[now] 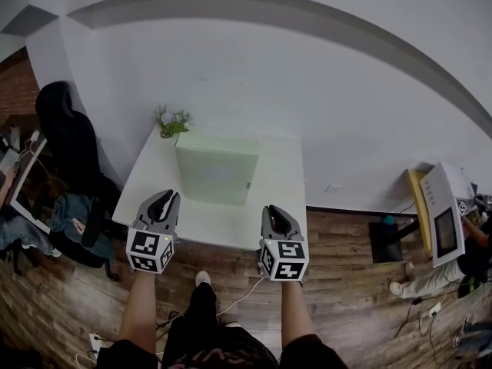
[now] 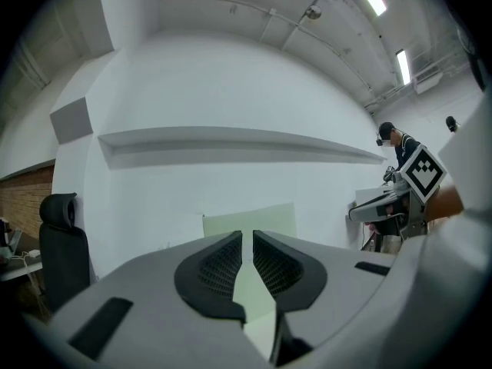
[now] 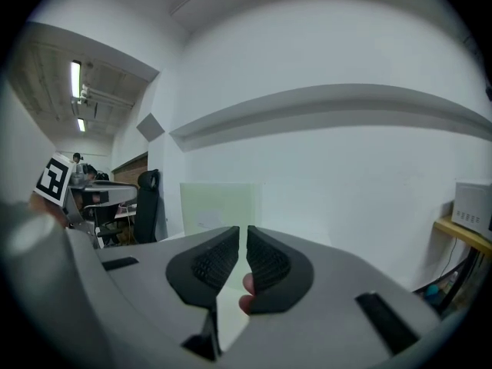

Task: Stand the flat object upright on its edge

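Observation:
A pale green flat board (image 1: 215, 177) stands upright on the white table (image 1: 284, 206), toward its far side. In the left gripper view the board (image 2: 250, 220) rises straight ahead, and in the right gripper view the board (image 3: 217, 206) sits slightly left. My left gripper (image 1: 167, 196) hovers at the table's near left edge, well short of the board. Its jaws (image 2: 247, 237) are drawn together with only a thin slit and nothing between them. My right gripper (image 1: 273, 210) is at the near right edge, also shut (image 3: 243, 231) and empty.
A small potted plant (image 1: 172, 121) stands at the table's far left corner. A black office chair (image 1: 65, 137) is to the left, against the white wall. On the wooden floor at right is a white machine (image 1: 442, 221), with a seated person beside it.

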The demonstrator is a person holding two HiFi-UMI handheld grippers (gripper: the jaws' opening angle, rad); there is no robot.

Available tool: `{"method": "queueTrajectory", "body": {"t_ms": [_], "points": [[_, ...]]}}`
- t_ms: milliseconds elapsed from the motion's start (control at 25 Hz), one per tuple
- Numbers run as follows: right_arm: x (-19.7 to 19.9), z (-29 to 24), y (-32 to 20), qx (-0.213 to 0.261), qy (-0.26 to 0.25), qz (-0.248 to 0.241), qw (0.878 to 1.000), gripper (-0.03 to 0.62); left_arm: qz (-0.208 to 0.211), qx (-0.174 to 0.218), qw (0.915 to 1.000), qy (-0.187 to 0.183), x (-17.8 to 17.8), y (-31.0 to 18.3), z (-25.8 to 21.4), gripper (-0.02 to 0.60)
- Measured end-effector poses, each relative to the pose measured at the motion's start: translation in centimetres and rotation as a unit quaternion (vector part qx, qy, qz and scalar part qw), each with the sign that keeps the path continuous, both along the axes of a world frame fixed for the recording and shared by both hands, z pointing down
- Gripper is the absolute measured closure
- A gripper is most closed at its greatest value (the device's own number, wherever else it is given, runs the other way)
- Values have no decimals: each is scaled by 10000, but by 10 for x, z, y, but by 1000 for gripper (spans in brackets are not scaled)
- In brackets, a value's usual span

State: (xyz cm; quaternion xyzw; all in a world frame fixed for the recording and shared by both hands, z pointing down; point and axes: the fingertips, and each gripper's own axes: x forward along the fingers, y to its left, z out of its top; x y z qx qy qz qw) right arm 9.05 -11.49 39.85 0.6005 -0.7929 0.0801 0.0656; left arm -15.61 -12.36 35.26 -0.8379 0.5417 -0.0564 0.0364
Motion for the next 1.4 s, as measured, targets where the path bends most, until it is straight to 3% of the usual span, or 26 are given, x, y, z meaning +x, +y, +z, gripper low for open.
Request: {"method": "queueTrajectory", "body": {"t_ms": [440, 1400], "points": [[0, -28, 27, 174, -73, 22, 9998, 562, -105, -7, 9999, 12, -7, 31, -17, 561], [-35, -72, 13, 457, 127, 462, 9978, 568, 169, 159, 9996, 188, -66, 2, -53, 568]]}}
